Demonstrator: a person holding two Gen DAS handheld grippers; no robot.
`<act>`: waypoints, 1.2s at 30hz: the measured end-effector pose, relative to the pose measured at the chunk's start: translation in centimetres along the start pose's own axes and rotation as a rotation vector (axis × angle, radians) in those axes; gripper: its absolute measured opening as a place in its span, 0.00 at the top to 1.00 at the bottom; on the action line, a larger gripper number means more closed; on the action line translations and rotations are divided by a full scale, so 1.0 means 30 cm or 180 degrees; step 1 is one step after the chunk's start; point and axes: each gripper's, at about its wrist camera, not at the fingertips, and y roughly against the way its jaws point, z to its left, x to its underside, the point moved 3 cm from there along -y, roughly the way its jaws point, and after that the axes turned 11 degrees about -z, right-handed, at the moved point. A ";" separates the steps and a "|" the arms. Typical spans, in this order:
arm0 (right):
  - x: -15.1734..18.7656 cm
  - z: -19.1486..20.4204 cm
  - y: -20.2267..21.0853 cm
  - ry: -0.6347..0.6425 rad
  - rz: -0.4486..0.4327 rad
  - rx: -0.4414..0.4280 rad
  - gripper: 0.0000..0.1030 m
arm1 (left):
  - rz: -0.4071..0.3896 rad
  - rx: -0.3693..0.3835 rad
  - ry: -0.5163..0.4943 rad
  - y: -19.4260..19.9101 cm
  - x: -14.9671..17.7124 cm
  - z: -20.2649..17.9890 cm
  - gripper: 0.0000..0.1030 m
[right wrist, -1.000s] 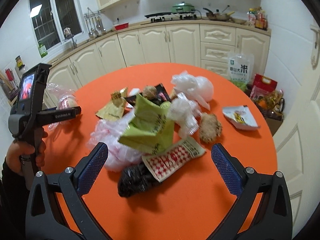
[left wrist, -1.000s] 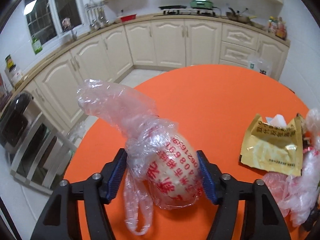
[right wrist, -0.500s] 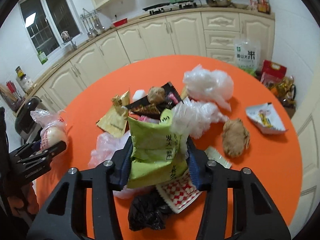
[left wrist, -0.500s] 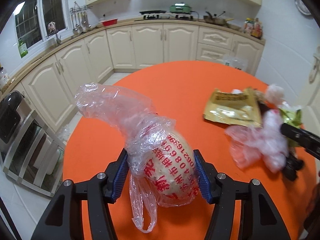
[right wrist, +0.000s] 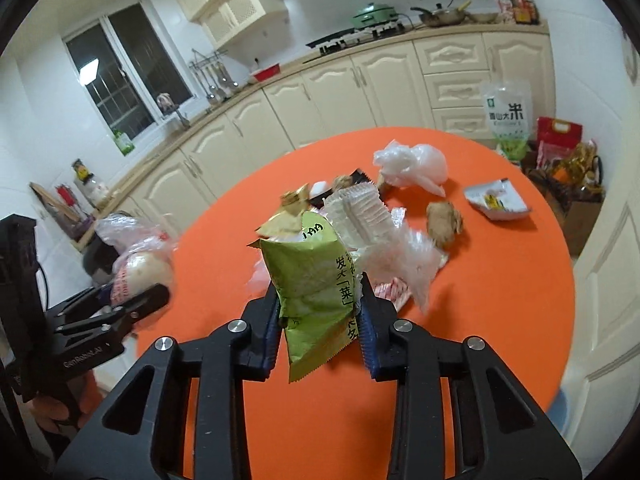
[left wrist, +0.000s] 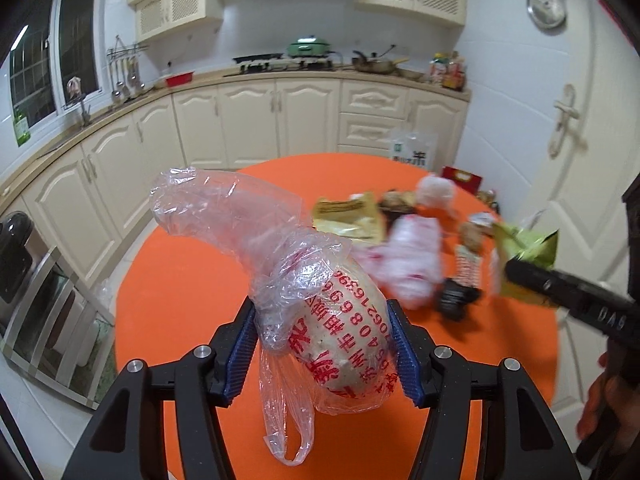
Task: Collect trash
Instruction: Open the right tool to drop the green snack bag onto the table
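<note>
My left gripper (left wrist: 320,344) is clamped on a bun (left wrist: 340,332) wrapped in a clear bag with red print; the blue pads press both its sides. Its long axis runs up and away from me, the knotted neck leaning toward the table's (left wrist: 192,272) left edge, a loose loop hanging below. My right gripper (right wrist: 320,320) has just been closing and now pinches a green wrapper (right wrist: 316,280), which stands nearly upright, torn top tilted slightly left, lower corner hanging beneath the pads. It hides part of the heap (right wrist: 360,216) at the table's middle; I cannot sort out what lies behind it. In the left view that heap is smeared by motion, and the right gripper is cut off at the frame's right edge.
</note>
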 end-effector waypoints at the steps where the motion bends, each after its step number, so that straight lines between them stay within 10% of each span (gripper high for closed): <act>1: 0.008 -0.005 0.017 -0.0013 -0.0004 -0.0017 0.70 | -0.0008 0.0025 -0.0037 0.023 0.003 -0.016 0.45; 7: 0.125 -0.044 0.001 -0.0111 0.0347 -0.0125 0.67 | 0.0018 0.0072 -0.0184 0.180 0.078 -0.043 0.45; 16: 0.212 0.009 -0.021 0.0104 0.0391 -0.0109 0.36 | 0.0241 0.0013 -0.0177 0.219 0.120 0.032 0.45; 36: 0.253 0.157 -0.085 0.0509 0.0362 -0.0057 0.33 | 0.0361 0.0019 -0.0109 0.027 -0.022 0.021 0.45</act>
